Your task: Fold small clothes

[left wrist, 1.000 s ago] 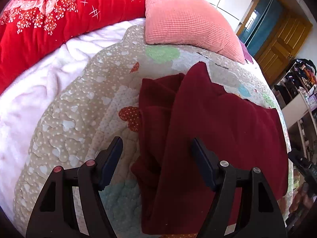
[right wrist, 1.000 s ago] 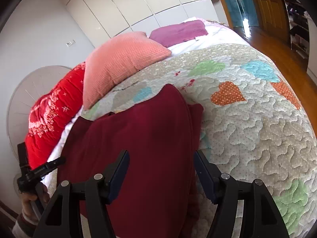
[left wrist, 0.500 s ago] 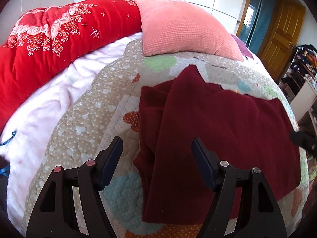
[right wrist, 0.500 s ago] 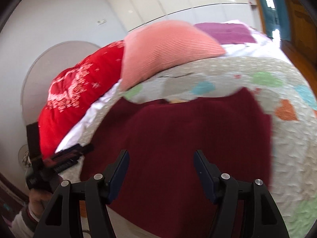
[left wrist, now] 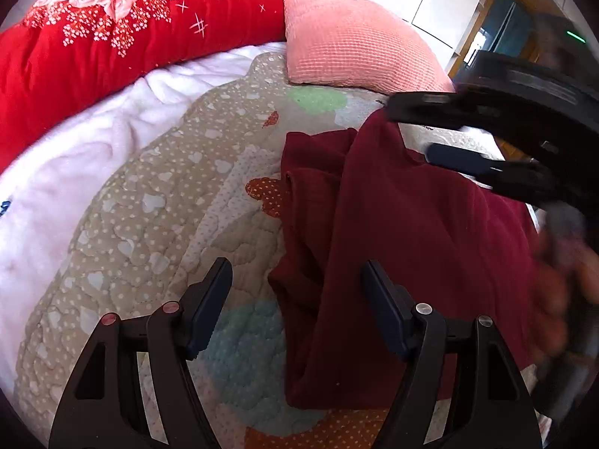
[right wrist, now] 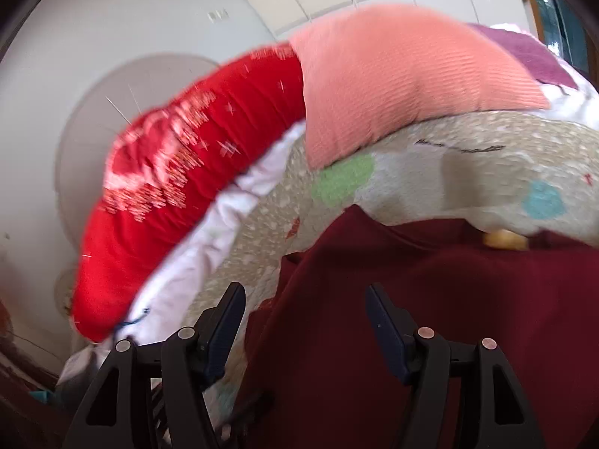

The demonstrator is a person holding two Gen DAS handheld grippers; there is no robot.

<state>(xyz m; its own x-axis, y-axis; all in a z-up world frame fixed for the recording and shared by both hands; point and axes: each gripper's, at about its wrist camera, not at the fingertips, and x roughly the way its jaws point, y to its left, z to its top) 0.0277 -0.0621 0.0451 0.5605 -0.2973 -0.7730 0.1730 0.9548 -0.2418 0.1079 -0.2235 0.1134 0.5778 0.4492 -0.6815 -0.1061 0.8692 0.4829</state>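
A dark red garment [left wrist: 419, 232] lies partly folded on the patchwork quilt [left wrist: 157, 202], its upper layer spread over a narrower lower layer at the left. My left gripper [left wrist: 295, 299] hovers open above the garment's near left edge, nothing pinched between its pads. In the left wrist view, my right gripper [left wrist: 410, 129] reaches in from the upper right, open, over the garment's far corner, with a blurred hand [left wrist: 561, 277] behind it. In the right wrist view, the right gripper [right wrist: 305, 310] is open above the garment [right wrist: 430, 299], and the picture is blurred.
A pink pillow [left wrist: 352, 37] and a red flowered duvet [left wrist: 112, 37] lie along the far side of the bed, with a white blanket [left wrist: 75, 149] to the left. A purple pillow [right wrist: 531, 52] lies behind the pink one [right wrist: 404, 75]. A wooden doorway [left wrist: 498, 18] is at the far right.
My right gripper has swung left across the garment and now shows in the left wrist view at the far corner. My left gripper has shifted only slightly. Both stay open.
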